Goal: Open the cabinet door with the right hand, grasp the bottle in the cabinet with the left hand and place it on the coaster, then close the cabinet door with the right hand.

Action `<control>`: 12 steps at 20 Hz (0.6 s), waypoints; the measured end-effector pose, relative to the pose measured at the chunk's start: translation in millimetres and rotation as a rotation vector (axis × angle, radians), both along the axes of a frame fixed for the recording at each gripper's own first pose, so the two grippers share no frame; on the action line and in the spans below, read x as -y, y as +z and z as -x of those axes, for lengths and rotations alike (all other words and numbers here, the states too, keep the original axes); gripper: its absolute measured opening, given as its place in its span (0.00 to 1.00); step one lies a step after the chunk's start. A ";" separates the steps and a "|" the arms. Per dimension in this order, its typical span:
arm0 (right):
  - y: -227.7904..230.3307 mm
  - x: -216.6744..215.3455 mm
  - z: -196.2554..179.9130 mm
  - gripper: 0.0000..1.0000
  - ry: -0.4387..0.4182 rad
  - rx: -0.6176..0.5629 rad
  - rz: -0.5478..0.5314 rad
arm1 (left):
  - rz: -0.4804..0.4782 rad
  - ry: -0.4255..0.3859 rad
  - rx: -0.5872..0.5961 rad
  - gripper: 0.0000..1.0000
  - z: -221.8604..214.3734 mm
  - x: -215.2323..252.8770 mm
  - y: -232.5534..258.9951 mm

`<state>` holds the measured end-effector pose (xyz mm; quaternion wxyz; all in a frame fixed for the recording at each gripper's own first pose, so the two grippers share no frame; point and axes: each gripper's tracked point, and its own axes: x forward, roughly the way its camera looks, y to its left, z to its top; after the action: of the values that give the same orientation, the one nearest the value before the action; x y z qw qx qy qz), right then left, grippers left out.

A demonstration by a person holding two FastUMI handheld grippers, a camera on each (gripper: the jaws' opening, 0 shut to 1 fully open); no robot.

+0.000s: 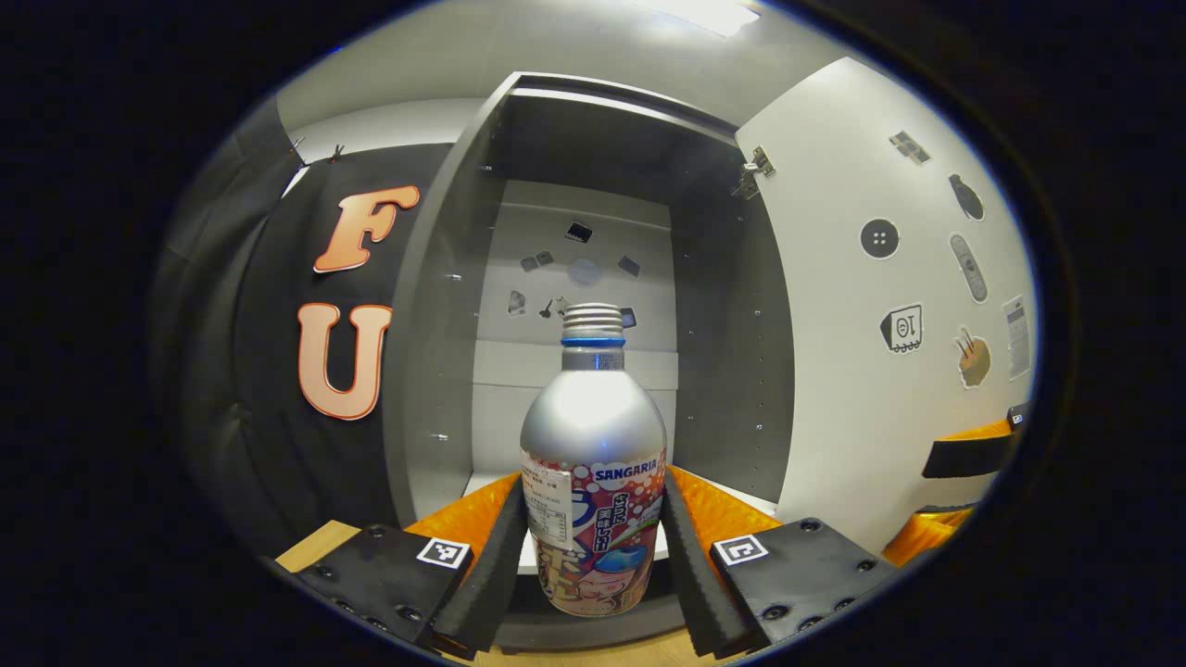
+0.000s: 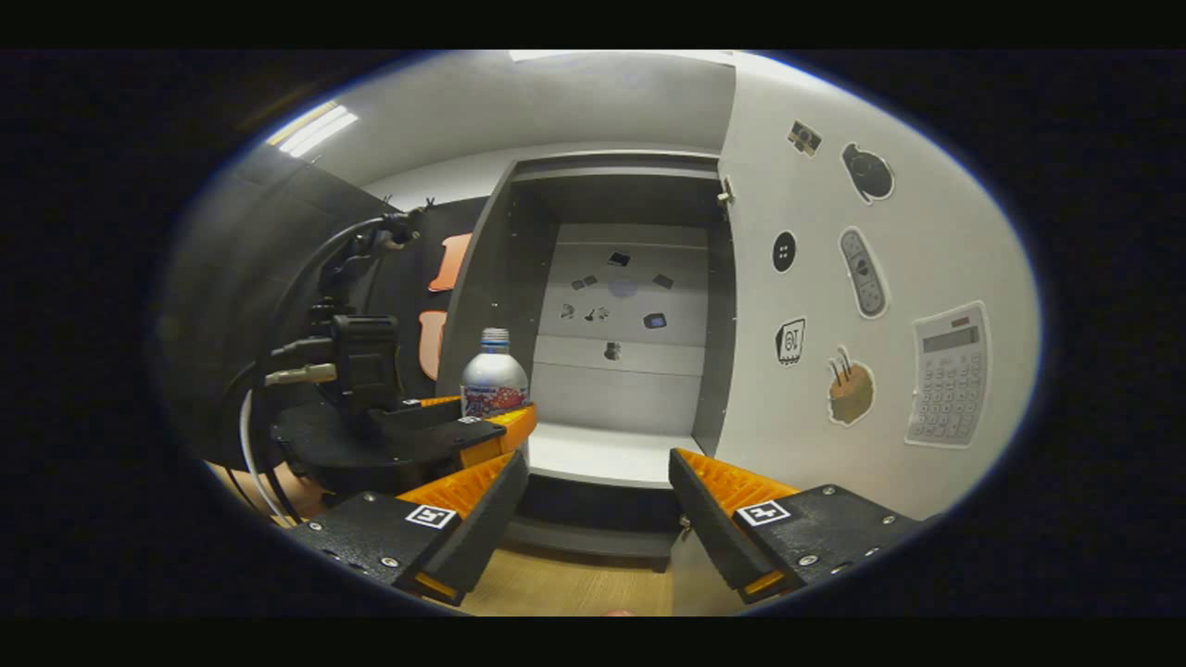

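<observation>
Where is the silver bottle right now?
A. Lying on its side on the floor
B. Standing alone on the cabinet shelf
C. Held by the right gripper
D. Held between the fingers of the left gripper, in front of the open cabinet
D: in the left gripper view the bottle stands upright between the left gripper fingers, with the open cabinet behind it; the right gripper is open and holds nothing.

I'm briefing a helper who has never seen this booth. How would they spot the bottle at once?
Find the tall grey cabinet with its white door swung open. Before its opening, the left hand-held gripper clamps a silver metal bottle. Its blue-ringed threaded neck and colourful label set it apart.
</observation>
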<state>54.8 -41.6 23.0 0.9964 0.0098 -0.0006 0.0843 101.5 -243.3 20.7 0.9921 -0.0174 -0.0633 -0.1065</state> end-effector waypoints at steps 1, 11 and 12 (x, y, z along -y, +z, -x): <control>0.6 -5.0 4.3 0.94 0.006 0.001 -0.001 | -0.003 0.003 0.004 0.81 9.5 -5.5 -1.0; 11.3 -70.0 39.8 0.94 -0.092 0.038 -0.038 | -0.017 -0.019 -0.054 0.80 93.0 -74.7 -50.1; 9.4 -75.1 45.1 0.94 -0.110 0.028 -0.034 | -0.027 -0.029 -0.053 0.82 102.3 -80.6 -58.6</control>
<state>9.8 33.5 32.4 0.9991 0.0254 -0.0167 0.0296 -0.8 -162.7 -37.9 0.9920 -0.0078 -0.0353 -0.1210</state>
